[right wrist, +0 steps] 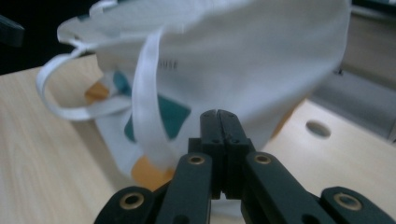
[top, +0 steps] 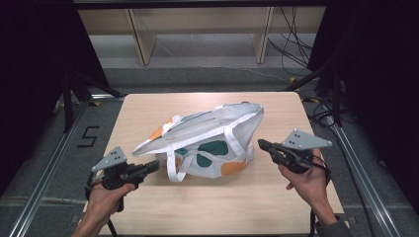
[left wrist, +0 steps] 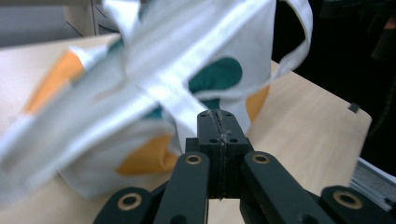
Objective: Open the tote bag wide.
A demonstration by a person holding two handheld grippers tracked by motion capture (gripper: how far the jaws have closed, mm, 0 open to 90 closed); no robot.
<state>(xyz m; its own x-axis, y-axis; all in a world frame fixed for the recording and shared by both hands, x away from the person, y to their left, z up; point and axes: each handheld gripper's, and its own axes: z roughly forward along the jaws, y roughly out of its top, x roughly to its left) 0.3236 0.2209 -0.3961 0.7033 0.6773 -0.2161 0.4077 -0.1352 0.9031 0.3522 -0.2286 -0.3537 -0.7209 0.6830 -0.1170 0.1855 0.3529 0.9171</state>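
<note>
A white tote bag (top: 207, 128) with green and orange patches sits in the middle of the wooden table (top: 148, 106), puffed up with its top edge raised. One white handle loop (top: 173, 170) hangs down at its near left. My left gripper (top: 157, 166) is shut at the bag's near-left lower edge. In the left gripper view a white strap (left wrist: 163, 88) runs down to the closed tips (left wrist: 218, 116). At the bag's right side my right gripper (top: 260, 143) is shut too. In the right gripper view the bag (right wrist: 252, 60) is right behind the tips (right wrist: 219, 114), and a strap (right wrist: 144, 93) hangs beside them.
Wooden shelf uprights (top: 143, 39) and loose cables (top: 291, 44) stand beyond the table's far edge. Metal rails (top: 44, 177) run along both sides of the table. A round hole (right wrist: 318, 128) is cut in the tabletop near the bag. Bare tabletop lies in front of the bag.
</note>
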